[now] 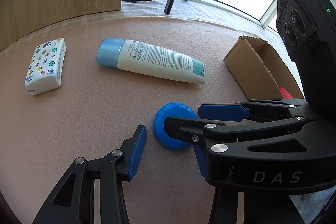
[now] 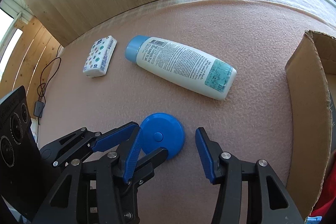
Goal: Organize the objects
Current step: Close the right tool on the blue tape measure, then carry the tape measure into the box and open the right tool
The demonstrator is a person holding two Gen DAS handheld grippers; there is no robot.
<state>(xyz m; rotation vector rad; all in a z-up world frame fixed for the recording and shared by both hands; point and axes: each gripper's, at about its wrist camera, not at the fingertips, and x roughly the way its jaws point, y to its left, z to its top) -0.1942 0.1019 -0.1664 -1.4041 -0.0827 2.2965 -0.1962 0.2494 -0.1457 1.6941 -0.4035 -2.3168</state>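
— Reaching for the blue disc (image 2: 162,135), were they? Which step was that?

— The pick-up, I'd judge. The disc lay flat on the pink mat (image 2: 241,119), near the cardboard box (image 2: 304,98). The right gripper (image 2: 166,150) was spread wide around it, not yet pinching. The left gripper (image 1: 171,150) was spread too, just beside the disc.

— And next?

— Probably squeezing its rim, then carrying it to the box. The bottle (image 2: 180,66) and tissue pack (image 2: 99,59) lay untouched, farther back.
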